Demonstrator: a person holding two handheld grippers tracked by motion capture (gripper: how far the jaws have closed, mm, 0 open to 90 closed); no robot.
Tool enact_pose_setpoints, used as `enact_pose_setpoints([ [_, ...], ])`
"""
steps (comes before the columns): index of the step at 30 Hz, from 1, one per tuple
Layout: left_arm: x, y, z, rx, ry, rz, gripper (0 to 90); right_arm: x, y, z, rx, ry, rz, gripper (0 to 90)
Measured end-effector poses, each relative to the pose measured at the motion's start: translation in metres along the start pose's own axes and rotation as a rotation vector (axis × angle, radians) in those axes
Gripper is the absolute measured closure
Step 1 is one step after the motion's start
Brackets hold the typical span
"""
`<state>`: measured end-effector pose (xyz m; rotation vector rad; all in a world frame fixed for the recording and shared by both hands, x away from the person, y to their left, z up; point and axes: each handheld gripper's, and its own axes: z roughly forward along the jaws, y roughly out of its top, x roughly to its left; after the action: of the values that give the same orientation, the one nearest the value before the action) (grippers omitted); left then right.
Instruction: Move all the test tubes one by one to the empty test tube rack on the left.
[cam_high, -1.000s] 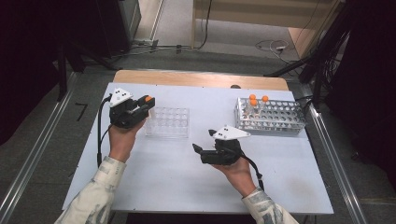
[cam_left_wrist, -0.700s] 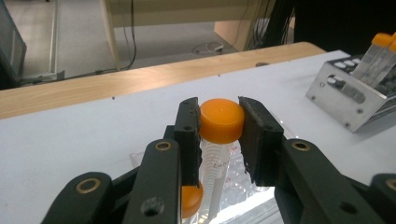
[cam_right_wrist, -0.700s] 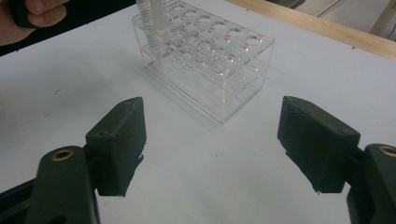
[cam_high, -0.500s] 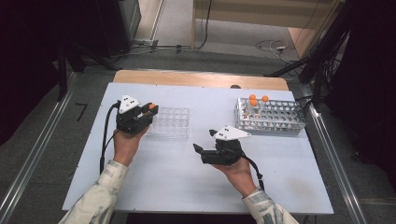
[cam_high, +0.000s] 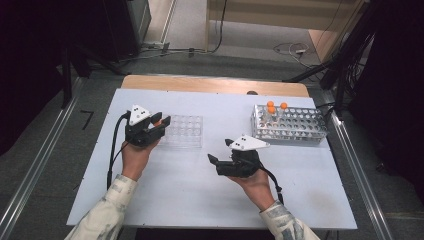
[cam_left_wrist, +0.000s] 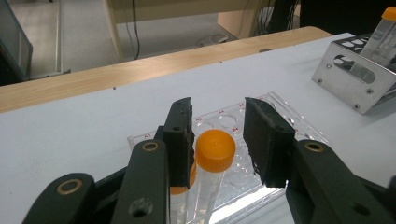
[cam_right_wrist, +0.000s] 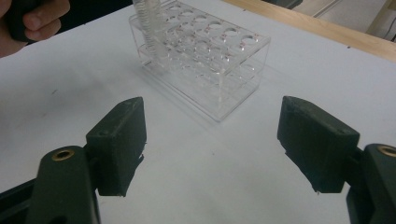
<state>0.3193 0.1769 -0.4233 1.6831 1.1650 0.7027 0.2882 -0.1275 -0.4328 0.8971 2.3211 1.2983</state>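
Two grippers are over the white worktop (cam_high: 200, 200) in the high view. The left gripper (cam_high: 160, 122) is at the left end of the clear plastic rack (cam_high: 185, 131), and a bit of orange shows between its fingers. The right gripper (cam_high: 212, 160) hangs nearer to the person, well apart from the clear rack and pointing to the left; from this view I cannot tell how wide its fingers are. A metal rack (cam_high: 295, 127) stands on the right side of the worktop with three orange-capped tubes (cam_high: 274, 107) in its far left corner. In the left gripper view, the left gripper (cam_left_wrist: 217, 133) has its fingers (cam_left_wrist: 180, 135) partly apart, and an orange-capped tube (cam_left_wrist: 212, 158) stands between them, touching or almost touching the left finger, with a clear gap to the right one. A second orange cap (cam_left_wrist: 182, 182) shows low behind the left finger. The clear rack (cam_left_wrist: 233, 121) lies beneath, and the metal rack (cam_left_wrist: 359, 77) is at the upper right. In the right gripper view, the right gripper (cam_right_wrist: 210, 135) has its fingers (cam_right_wrist: 119, 140) wide apart and holds nothing. The clear rack (cam_right_wrist: 205, 60) stands ahead, with a transparent tube (cam_right_wrist: 147, 23) at its far left corner, and the other hand (cam_right_wrist: 32, 18) is at the upper left.
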Motion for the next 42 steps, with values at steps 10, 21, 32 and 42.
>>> enact_pose_setpoints([
  [10,-0.005,0.003,-0.007,-0.004,-0.038,-0.058,43.1,-0.003,-0.001,-0.002,-0.003,-0.013,0.006,22.4],
  [21,-0.03,-0.002,-0.021,-0.013,-0.098,-0.096,21.5,-0.011,-0.003,-0.005,-0.002,-0.037,0.021,22.4],
  [32,-0.036,-0.018,-0.03,-0.005,-0.101,-0.091,20.1,-0.028,-0.004,-0.016,-0.021,-0.08,0.048,22.4],
  [42,-0.037,-0.024,-0.031,-0.016,-0.075,-0.07,17.7,-0.041,-0.004,-0.024,-0.013,-0.125,0.084,22.3],
])
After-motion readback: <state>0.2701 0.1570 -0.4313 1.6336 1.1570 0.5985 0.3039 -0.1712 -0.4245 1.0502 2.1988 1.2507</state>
